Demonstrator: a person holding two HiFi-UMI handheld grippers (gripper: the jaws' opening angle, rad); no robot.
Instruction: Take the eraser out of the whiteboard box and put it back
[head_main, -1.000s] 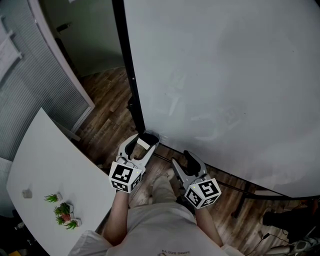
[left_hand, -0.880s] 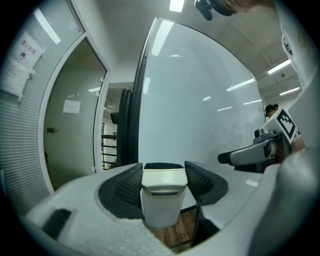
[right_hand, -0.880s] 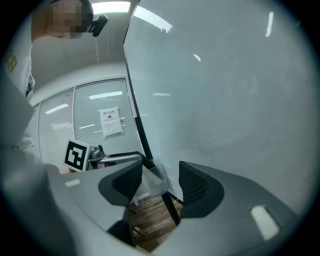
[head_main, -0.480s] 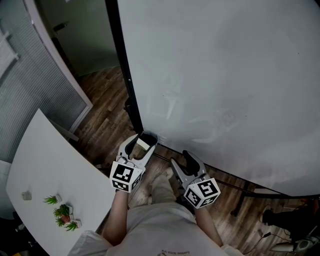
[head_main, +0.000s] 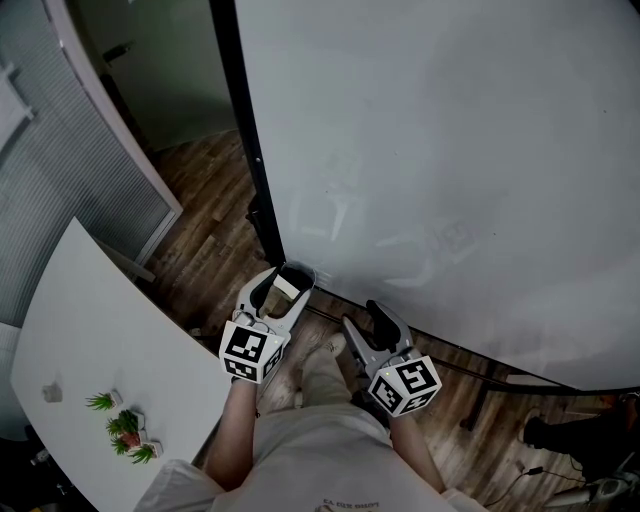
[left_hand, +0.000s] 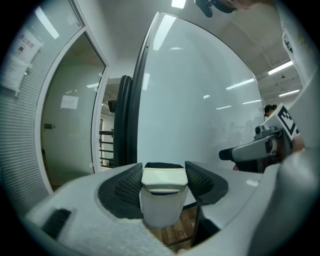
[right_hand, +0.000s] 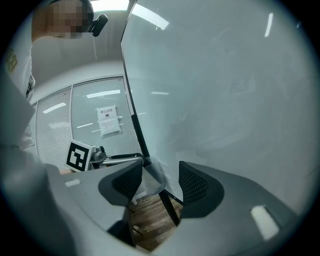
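Note:
My left gripper (head_main: 277, 295) is shut on the white eraser (head_main: 286, 286), right at the small clear whiteboard box (head_main: 299, 271) on the whiteboard's (head_main: 450, 150) lower left corner. In the left gripper view the eraser (left_hand: 161, 200) stands upright between both ribbed pads of the left gripper (left_hand: 162, 172), its dark felt side facing away. Whether the eraser reaches into the box I cannot tell. The right gripper (head_main: 375, 322) hovers open beside it, close to the board's lower edge. Seen in the right gripper view, that gripper (right_hand: 160, 182) has nothing between its pads, with the clear box (right_hand: 152, 176) just beyond them.
A black frame post (head_main: 245, 150) runs down the whiteboard's left edge. A white table (head_main: 90, 330) with small potted plants (head_main: 125, 425) stands at the lower left. Wooden floor lies below, and the board's black stand foot (head_main: 478, 405) is at the lower right.

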